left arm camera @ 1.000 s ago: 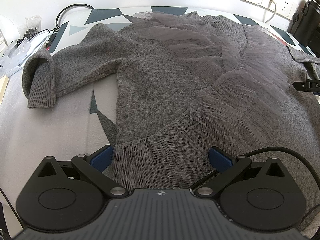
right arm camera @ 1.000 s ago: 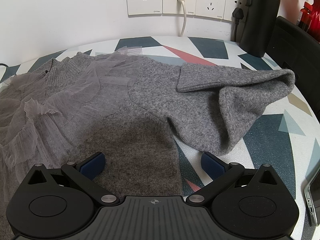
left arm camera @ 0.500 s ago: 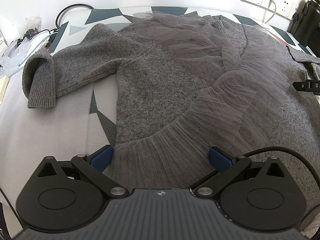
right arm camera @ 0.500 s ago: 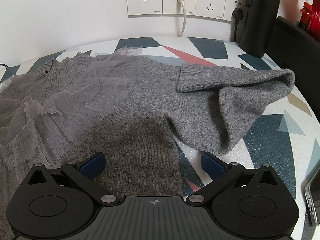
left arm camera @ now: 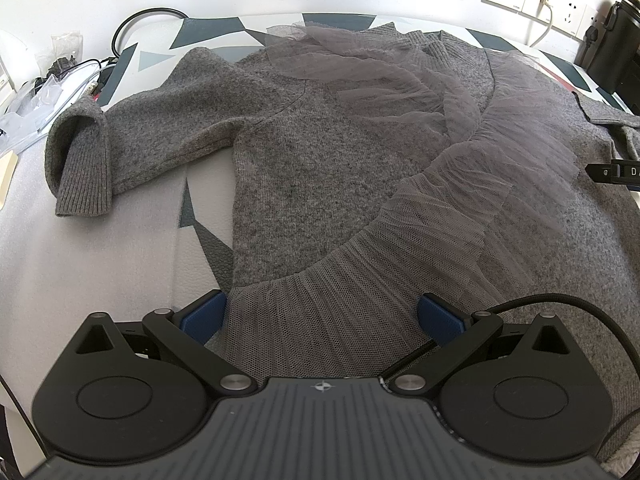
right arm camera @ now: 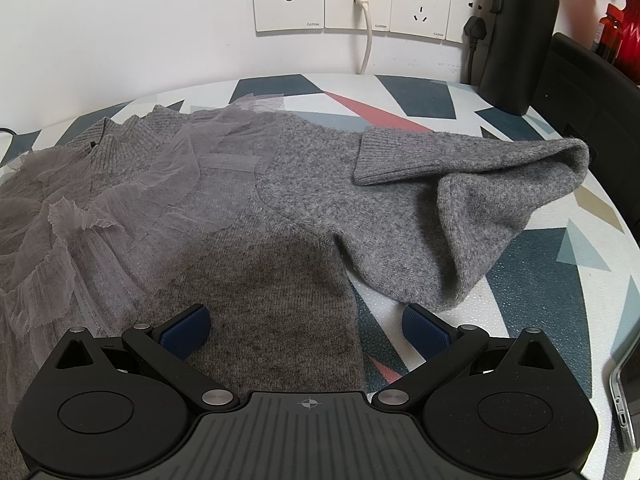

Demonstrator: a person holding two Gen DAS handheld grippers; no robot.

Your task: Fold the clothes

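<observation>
The grey sweater [left arm camera: 320, 168] lay flat on the patterned table [right arm camera: 560, 280]. Both the left gripper [left arm camera: 322, 314] and right gripper [right arm camera: 306, 326] gaped wide, straddling the hem's corners at six o'clock. Each should probably pinch both knit layers, avoiding only tulle [left arm camera: 460, 200].

Nothing visible has changed over the last second. The grey sweater [left arm camera: 320, 168] lies spread on the desk [right arm camera: 540, 288] exactly as before, and the left gripper [left arm camera: 322, 316] and right gripper [right arm camera: 306, 326] sit at its lower hem in the same spots, fingers as wide apart as earlier.
</observation>
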